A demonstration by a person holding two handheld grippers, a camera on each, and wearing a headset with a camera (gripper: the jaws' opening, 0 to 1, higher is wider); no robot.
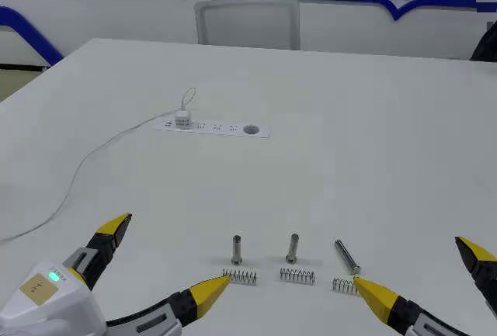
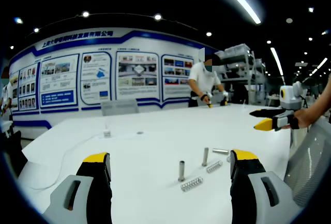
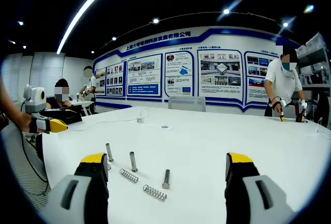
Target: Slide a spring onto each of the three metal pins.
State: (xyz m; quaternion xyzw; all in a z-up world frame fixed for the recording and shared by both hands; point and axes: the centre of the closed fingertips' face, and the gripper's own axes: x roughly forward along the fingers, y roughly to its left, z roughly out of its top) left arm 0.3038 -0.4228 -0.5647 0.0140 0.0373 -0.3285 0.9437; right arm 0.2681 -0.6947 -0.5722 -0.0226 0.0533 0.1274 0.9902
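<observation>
Three metal pins stand in a row near the table's front edge: the left pin (image 1: pixel 237 249) and middle pin (image 1: pixel 293 248) are upright, while the right pin (image 1: pixel 346 257) lies tilted. A loose spring lies just in front of each: left spring (image 1: pixel 241 276), middle spring (image 1: pixel 298 276), right spring (image 1: pixel 343 285). My left gripper (image 1: pixel 165 257) is open, its inner fingertip almost touching the left spring. My right gripper (image 1: pixel 418 268) is open beside the right spring. The left gripper view shows pins (image 2: pixel 181 170) and a spring (image 2: pixel 192 184) between the jaws; the right gripper view shows pins (image 3: pixel 133 161) and springs (image 3: pixel 154 192).
A white power strip (image 1: pixel 211 128) with a plug and a cable trailing left lies mid-table. A grey chair (image 1: pixel 247 24) stands at the far edge. A person (image 3: pixel 283 81) works at a table behind.
</observation>
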